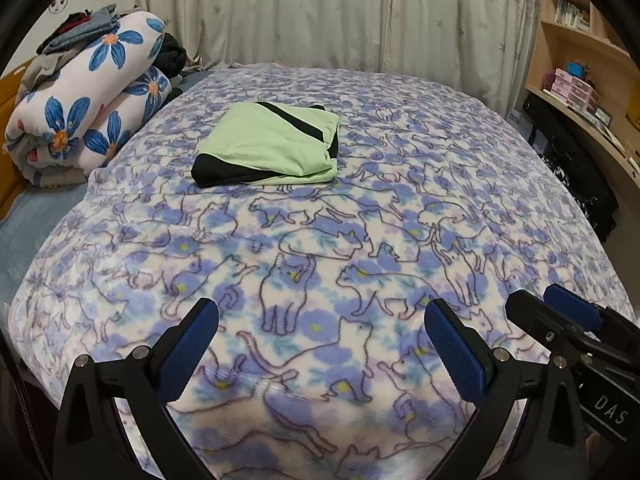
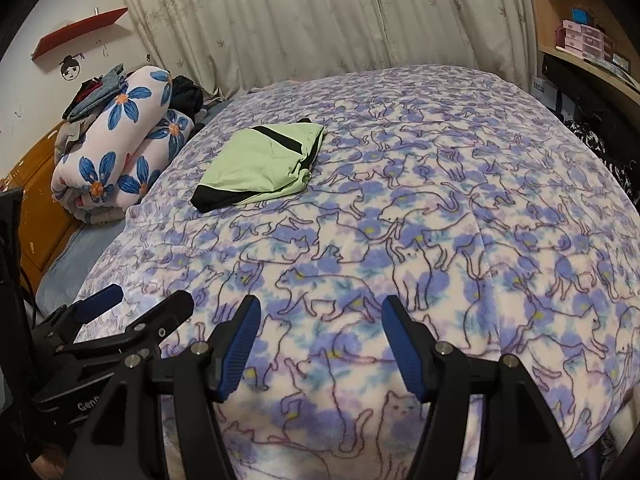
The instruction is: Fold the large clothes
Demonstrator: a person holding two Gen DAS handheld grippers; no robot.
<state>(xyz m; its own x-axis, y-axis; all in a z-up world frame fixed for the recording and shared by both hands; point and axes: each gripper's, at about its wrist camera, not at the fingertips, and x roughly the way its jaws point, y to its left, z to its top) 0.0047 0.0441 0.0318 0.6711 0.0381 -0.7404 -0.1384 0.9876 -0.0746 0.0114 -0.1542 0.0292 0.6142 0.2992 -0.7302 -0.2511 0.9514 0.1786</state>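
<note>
A light green garment with black panels point(image 1: 269, 145) lies folded in a neat rectangle on the far middle of the bed; the right wrist view shows it point(image 2: 260, 166) too. My left gripper point(image 1: 320, 312) hovers open over the near part of the cat-print blanket point(image 1: 420, 184), well short of the garment, with nothing between its blue pads. My right gripper point(image 2: 320, 306) is also open and holds nothing. The two grippers sit side by side: the right gripper point(image 1: 554, 304) shows at the left view's right edge, and the left gripper point(image 2: 140, 300) at the right view's left edge.
A rolled quilt with blue flowers point(image 1: 84, 100), topped by loose clothes, lies at the bed's left side by a wooden headboard point(image 2: 36, 208). Curtains point(image 1: 320, 12) hang behind the bed. Wooden shelves with boxes point(image 1: 576, 84) stand on the right.
</note>
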